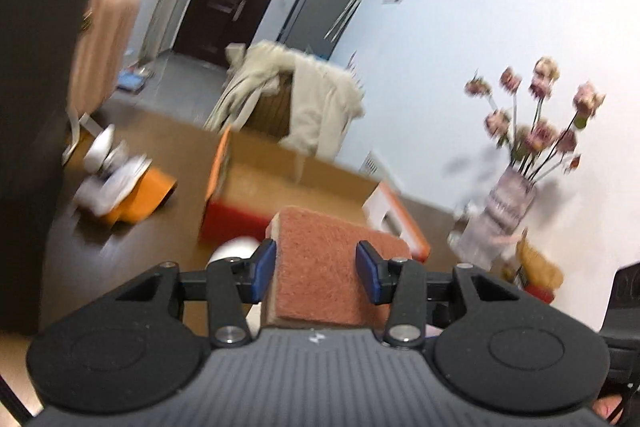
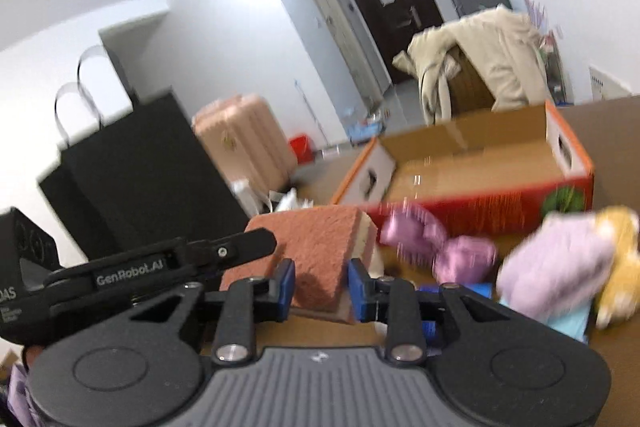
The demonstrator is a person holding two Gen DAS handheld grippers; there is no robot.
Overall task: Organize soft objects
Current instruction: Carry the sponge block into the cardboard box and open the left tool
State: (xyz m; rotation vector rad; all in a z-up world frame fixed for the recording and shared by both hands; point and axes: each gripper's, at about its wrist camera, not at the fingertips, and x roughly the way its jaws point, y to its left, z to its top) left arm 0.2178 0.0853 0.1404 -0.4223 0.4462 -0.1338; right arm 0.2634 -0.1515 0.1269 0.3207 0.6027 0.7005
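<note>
Brown tabletop carries an open cardboard box; both the left gripper and right gripper pinch one sponge.

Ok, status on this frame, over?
Right gripper shut on sponge. Left gripper around same sponge, grip unclear. Open box beyond, plush toys in front.

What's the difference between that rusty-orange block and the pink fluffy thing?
The block, a sponge, is a flat-sided slab with a rough rust-coloured face over a pale layer; the pink plush toy is lumpy and one colour throughout. The sponge is held up in the left claw; the toy lies untouched on the table. Both are outside the open box.
</note>
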